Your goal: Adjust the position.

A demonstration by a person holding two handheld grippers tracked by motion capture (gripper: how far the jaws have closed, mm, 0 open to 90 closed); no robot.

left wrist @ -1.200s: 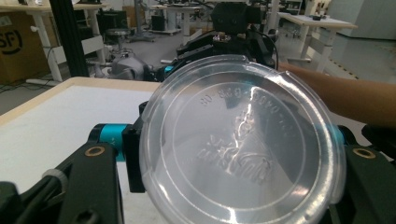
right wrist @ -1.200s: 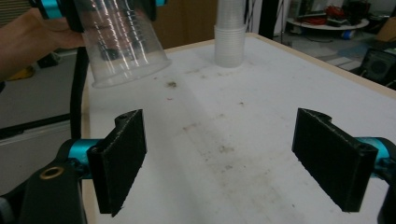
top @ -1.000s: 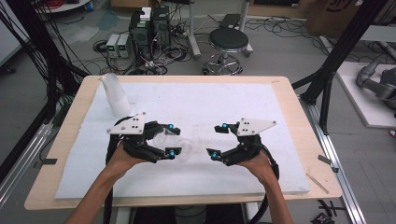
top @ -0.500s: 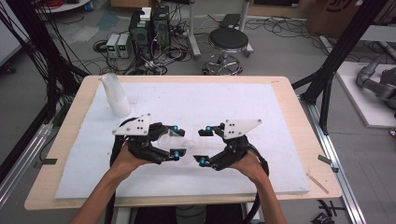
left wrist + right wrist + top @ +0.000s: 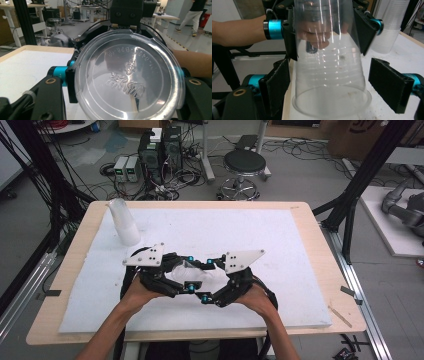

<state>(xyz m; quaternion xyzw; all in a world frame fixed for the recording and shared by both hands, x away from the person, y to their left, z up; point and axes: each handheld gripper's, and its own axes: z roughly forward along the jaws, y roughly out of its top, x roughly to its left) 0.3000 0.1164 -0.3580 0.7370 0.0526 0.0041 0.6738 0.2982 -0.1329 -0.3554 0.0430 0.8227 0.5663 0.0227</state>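
A clear plastic cup (image 5: 186, 270) lies sideways between my two grippers near the table's front middle. My left gripper (image 5: 190, 272) is shut on the cup's narrow end. In the left gripper view the embossed base of the cup (image 5: 130, 82) spans the gap between that gripper's black jaws. My right gripper (image 5: 206, 280) faces it from the right. In the right gripper view its pads (image 5: 277, 85) stand open on either side of the cup's wide rim (image 5: 332, 100), with a gap on each side. The left gripper's fingers (image 5: 290, 37) press on the cup farther off.
A stack of clear cups (image 5: 123, 222) stands upright at the back left of the white mat (image 5: 280, 240), also seen as the cup stack (image 5: 387, 30) in the right gripper view. The table's wooden edge (image 5: 325, 250) borders the mat. Stools, cables and frames stand beyond.
Both hands have drawn together toward the table's middle. The right gripper moved left until its open jaws came around the rim of the cup that the left gripper holds.
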